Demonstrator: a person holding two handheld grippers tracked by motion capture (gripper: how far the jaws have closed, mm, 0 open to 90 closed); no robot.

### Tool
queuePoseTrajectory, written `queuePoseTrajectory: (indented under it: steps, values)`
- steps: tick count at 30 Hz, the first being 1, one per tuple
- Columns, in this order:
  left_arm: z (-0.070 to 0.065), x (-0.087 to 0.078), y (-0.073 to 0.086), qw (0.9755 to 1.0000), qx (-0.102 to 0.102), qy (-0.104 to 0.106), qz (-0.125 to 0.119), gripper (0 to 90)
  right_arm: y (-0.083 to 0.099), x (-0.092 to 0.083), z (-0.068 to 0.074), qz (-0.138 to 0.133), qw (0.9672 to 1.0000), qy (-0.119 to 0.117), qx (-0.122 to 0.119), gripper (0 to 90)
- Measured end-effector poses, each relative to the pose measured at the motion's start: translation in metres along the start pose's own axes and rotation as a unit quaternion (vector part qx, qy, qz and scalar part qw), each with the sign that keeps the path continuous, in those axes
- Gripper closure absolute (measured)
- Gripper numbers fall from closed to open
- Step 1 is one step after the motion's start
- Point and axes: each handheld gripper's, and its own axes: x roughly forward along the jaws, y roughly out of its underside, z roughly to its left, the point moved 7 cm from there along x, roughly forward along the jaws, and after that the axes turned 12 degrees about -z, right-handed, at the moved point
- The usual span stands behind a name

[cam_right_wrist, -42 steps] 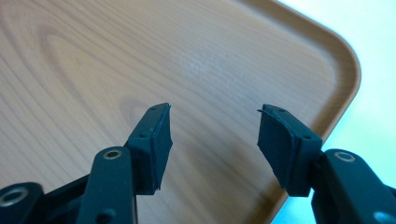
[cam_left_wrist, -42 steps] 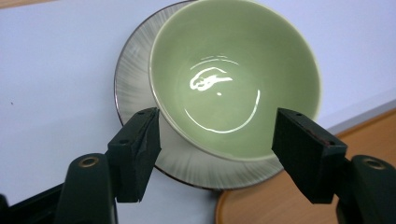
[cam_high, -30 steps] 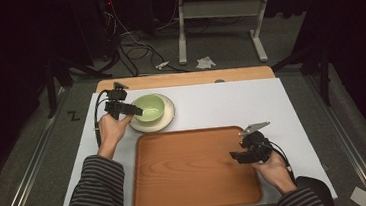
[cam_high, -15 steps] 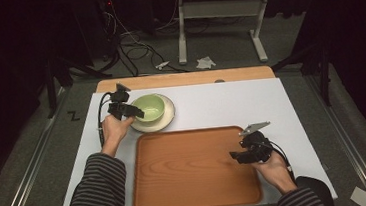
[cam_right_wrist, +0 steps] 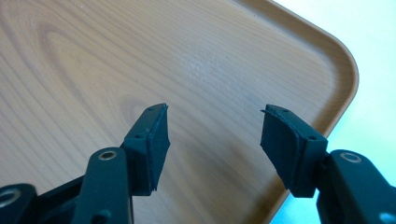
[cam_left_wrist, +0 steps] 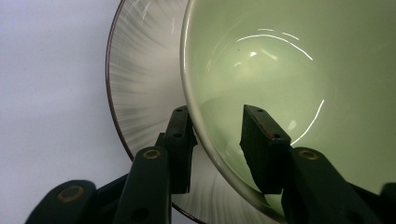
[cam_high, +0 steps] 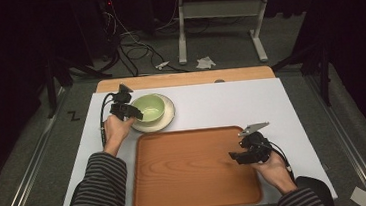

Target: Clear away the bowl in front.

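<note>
In my left gripper view the pale green glazed ceramic bowl [cam_left_wrist: 289, 70] is cut off at the top and right edges, and so is the cream, ribbed saucer-like plate with a dark rim [cam_left_wrist: 140, 93] under it. Whether my pads already press on the bowl's wall I cannot tell: one jaw stands outside the rim over the plate, the other inside the bowl, with the wall between them.

The bowl [cam_high: 149, 107] sits upright on the plate [cam_high: 168, 120], mouth up. It is round, so it has no long axis to speak of. Bowl and plate stand on the white table top [cam_high: 221, 104], just beyond the far left corner of the rectangular wood-grain brown tray [cam_high: 191, 167].

Since a second ago my left gripper [cam_high: 132, 112] has sunk a little onto the bowl's near-left rim, and its jaws have just been closing around the wall. My right gripper [cam_high: 236, 157] has kept still, low over the tray's right part, jaws well apart with nothing between them; under them lies the tray [cam_right_wrist: 93, 60], near its rounded corner.
</note>
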Motion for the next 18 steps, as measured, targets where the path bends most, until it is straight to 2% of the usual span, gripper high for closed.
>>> queuePoseTrajectory:
  steps: [5,18]
  values:
    - [-0.0003,0.0026,0.0011,1.0,-0.002,0.0,0.009,67.7,0.0001,-0.0002,0.0001,0.0,1.0,0.0,0.0,43.0]
    - [0.0007,0.0038,0.0002,0.9999,-0.005,0.009,0.003,76.6,0.0006,0.0012,0.0014,0.001,1.0,-0.001,-0.004,43.0]
